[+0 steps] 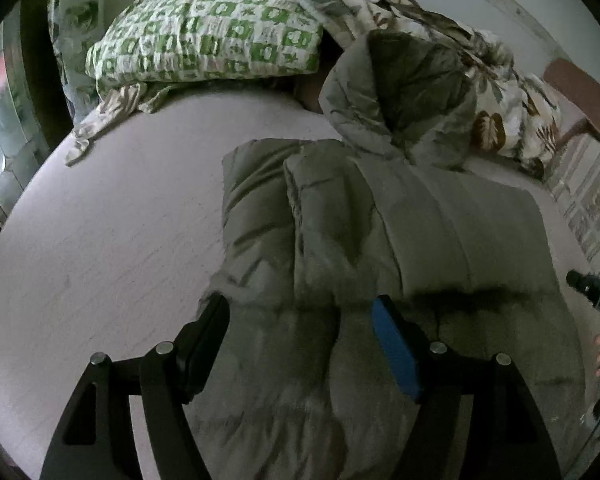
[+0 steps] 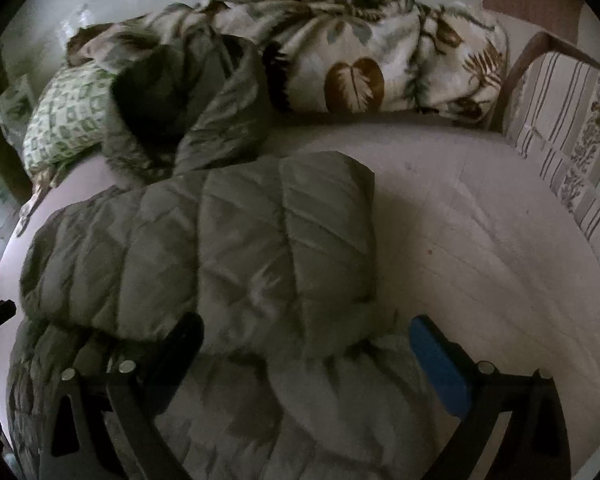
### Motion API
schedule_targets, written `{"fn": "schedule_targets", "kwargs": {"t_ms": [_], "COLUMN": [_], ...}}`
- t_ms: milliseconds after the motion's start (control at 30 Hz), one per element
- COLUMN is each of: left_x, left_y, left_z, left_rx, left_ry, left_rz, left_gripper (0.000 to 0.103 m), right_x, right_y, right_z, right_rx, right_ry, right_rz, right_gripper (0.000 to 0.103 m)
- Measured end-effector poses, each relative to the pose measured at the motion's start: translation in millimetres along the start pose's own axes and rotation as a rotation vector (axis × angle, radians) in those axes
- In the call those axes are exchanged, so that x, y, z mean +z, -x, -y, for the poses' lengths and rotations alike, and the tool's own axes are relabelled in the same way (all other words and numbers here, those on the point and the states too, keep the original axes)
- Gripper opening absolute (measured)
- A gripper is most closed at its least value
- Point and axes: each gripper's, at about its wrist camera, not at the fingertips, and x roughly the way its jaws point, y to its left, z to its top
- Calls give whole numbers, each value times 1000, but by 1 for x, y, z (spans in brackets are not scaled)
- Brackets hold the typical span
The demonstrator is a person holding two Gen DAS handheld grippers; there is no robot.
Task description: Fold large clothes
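Note:
An olive-grey quilted puffer jacket (image 1: 420,220) lies on the bed, its sides folded in over the body, with its hood (image 1: 412,80) bunched up at the far end. My left gripper (image 1: 300,316) hovers over the jacket's near hem, jaws wide apart, pads clear of the cloth. In the right wrist view the same jacket (image 2: 240,240) fills the middle and the hood (image 2: 180,100) lies behind it. My right gripper (image 2: 306,332) is open just as wide above the near right part of the jacket and grips nothing.
The pale bed sheet (image 1: 100,220) shows bare left of the jacket, and the bed sheet (image 2: 480,240) also right of it. A green checked pillow (image 1: 204,36) and a leaf-print blanket (image 2: 360,52) lie along the far side. A striped chair cushion (image 2: 560,120) stands at the right.

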Motion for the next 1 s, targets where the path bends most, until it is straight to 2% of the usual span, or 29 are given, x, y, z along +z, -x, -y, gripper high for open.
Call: {"fn": "schedule_targets", "kwargs": {"t_ms": [233, 533, 1000], "left_x": [-30, -59, -93], "left_y": [35, 64, 79], "left_z": [9, 8, 4], "left_rx": [17, 0, 33], "left_ry": [-69, -40, -12], "left_rz": [22, 20, -8], "left_gripper": [74, 74, 75], "right_x": [-25, -54, -81], "right_y": [24, 54, 78], "right_z": [-10, -11, -10], "right_rx": [-1, 9, 42], "right_ry": [31, 56, 67], "right_rz": [30, 47, 55], "right_gripper": [103, 103, 103]}}
